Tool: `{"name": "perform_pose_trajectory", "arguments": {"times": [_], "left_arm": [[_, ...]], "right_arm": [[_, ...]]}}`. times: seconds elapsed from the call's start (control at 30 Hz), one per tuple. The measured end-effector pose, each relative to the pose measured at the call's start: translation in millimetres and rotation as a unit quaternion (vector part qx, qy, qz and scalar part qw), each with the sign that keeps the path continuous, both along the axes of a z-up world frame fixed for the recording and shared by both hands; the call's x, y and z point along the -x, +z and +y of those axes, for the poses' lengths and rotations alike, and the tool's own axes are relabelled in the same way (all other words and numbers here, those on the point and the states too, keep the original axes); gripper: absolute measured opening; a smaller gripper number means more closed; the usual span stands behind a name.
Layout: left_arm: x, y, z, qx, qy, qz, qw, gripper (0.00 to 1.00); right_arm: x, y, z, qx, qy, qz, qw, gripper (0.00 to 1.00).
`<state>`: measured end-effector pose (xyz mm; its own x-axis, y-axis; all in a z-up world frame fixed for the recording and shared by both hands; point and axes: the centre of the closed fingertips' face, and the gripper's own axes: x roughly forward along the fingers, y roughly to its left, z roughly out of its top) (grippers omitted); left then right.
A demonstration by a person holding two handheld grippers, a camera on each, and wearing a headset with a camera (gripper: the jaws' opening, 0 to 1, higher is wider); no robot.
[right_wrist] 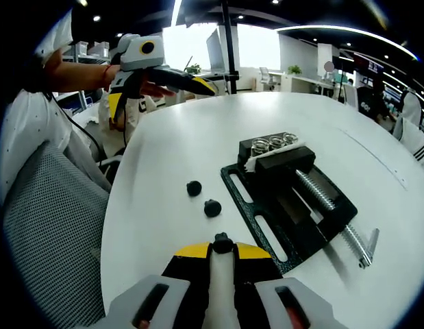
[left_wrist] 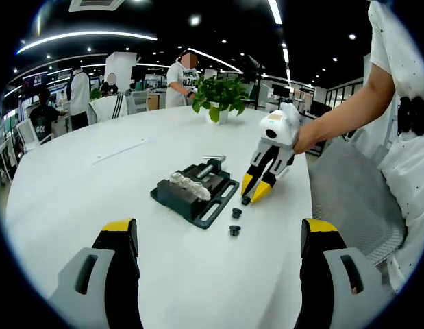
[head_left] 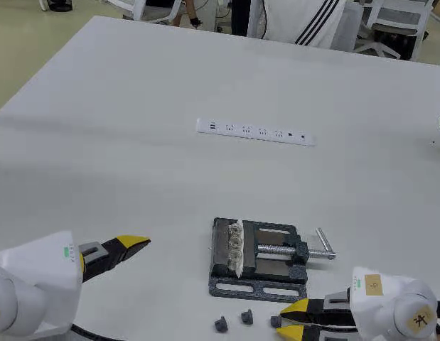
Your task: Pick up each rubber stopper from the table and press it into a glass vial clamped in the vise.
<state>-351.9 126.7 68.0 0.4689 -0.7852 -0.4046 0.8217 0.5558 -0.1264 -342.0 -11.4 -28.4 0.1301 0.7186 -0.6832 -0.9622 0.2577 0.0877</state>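
A black vise (head_left: 256,285) stands near the table's front edge, with three glass vials (head_left: 236,249) clamped upright in a row between its jaws. The vise (right_wrist: 294,188) and vials (right_wrist: 270,142) lie ahead of my right gripper. Two dark rubber stoppers (head_left: 221,325) (head_left: 247,316) lie loose in front of the vise. A third stopper (right_wrist: 222,242) sits pinched between the yellow tips of my right gripper (right_wrist: 222,249), low over the table by the vise's near corner (head_left: 291,320). My left gripper (left_wrist: 218,229) hovers open and empty to the left of the vise (head_left: 129,247).
A white power strip (head_left: 255,132) lies across the middle of the table. A potted plant (left_wrist: 218,96) stands on the table beyond the vise. Chairs and a person in a striped top (head_left: 298,21) are at the far edge. An office chair (right_wrist: 47,226) is beside me.
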Motion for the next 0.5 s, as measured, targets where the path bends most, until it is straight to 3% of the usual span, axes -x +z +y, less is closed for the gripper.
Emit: {"name": "perform_pose_trajectory", "arguments": {"times": [0.5], "left_arm": [[0.7,0.9,0.0,0.002,0.0,-0.001,1.0,0.99]], "right_arm": [[3.0,1.5,1.5,-0.003,0.003,0.004,1.0,0.07]]}}
